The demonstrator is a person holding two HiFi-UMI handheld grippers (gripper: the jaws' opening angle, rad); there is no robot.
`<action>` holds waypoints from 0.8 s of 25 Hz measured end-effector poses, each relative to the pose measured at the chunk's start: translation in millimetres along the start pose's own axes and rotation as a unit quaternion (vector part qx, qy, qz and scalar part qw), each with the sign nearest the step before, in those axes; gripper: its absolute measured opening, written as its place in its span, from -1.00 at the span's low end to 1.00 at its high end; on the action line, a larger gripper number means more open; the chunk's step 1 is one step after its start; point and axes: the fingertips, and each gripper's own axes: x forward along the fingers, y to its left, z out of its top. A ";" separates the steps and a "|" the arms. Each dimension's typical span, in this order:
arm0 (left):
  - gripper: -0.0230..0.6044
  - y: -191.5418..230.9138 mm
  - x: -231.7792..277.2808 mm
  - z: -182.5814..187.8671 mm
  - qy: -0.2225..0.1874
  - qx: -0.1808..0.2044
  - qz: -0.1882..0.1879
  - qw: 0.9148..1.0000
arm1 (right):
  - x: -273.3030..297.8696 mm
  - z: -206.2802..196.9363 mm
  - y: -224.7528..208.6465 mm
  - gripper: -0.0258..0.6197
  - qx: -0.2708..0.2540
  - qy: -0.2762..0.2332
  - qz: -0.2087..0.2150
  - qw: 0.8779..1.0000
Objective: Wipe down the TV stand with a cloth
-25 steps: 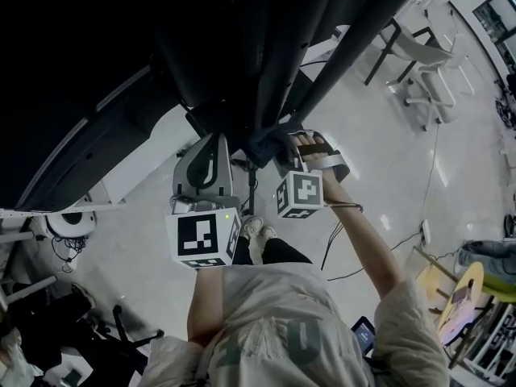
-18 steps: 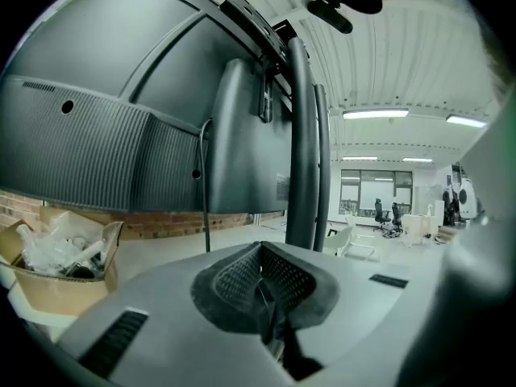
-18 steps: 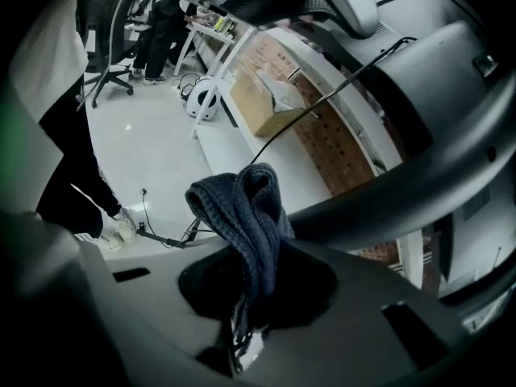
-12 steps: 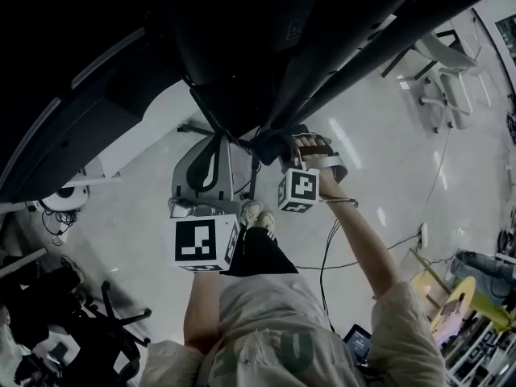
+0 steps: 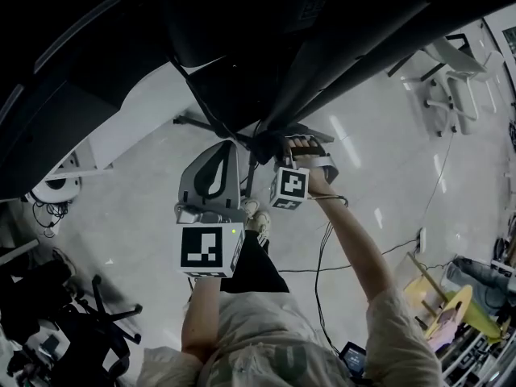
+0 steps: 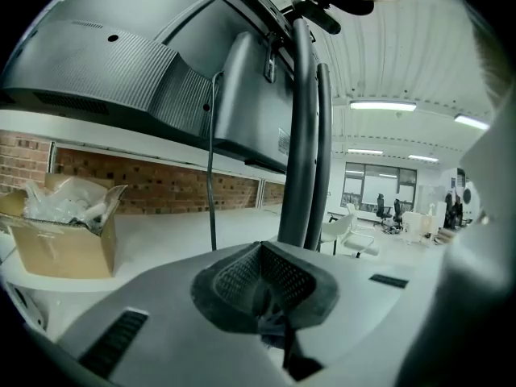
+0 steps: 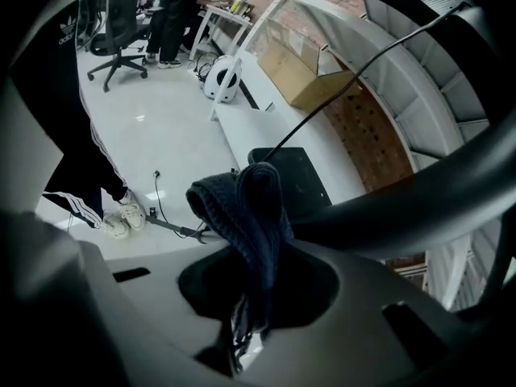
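- While right gripper point(image 7: 246, 333) clamps cloth point(image 7: 246, 208), cloth sits against stand pole point(image 7: 419, 204); the pole's long axis slants up-right in head view.
- Left gripper point(image 6: 270, 317) is closed and empty, farther off.

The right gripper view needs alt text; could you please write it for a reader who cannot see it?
The right gripper is shut on a dark blue knitted cloth beside the TV stand's dark curved bar. Behind lie a pale floor and a cardboard box.
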 end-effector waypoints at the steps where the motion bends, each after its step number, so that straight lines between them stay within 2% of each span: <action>1: -0.88 -1.7 0.3 -3.5 0.002 0.000 0.000 1.000 | 4.7 -1.2 2.7 -0.74 -0.005 0.000 0.000 1.000; 6: -0.88 -14.5 -1.2 -8.5 -0.003 0.008 -0.006 1.000 | 23.9 -8.3 10.4 -0.74 -0.019 0.000 -0.005 1.000; 11: -0.88 -12.5 -5.5 -19.5 0.005 0.006 0.003 1.000 | 34.7 -9.4 19.5 -0.74 -0.024 0.002 -0.002 1.000; 16: -0.88 -13.2 -7.2 -10.2 -0.007 0.008 0.009 1.000 | 30.6 -7.4 16.5 -0.74 -0.025 -0.004 -0.007 1.000; 18: -0.88 -17.8 -7.1 -3.1 -0.010 0.014 0.002 1.000 | 17.9 -2.6 3.2 -0.74 0.008 -0.018 -0.010 1.000; 20: -0.88 -25.8 -10.5 7.9 -0.008 0.016 -0.004 1.000 | -12.5 5.4 -20.1 -0.74 0.075 -0.045 -0.014 0.996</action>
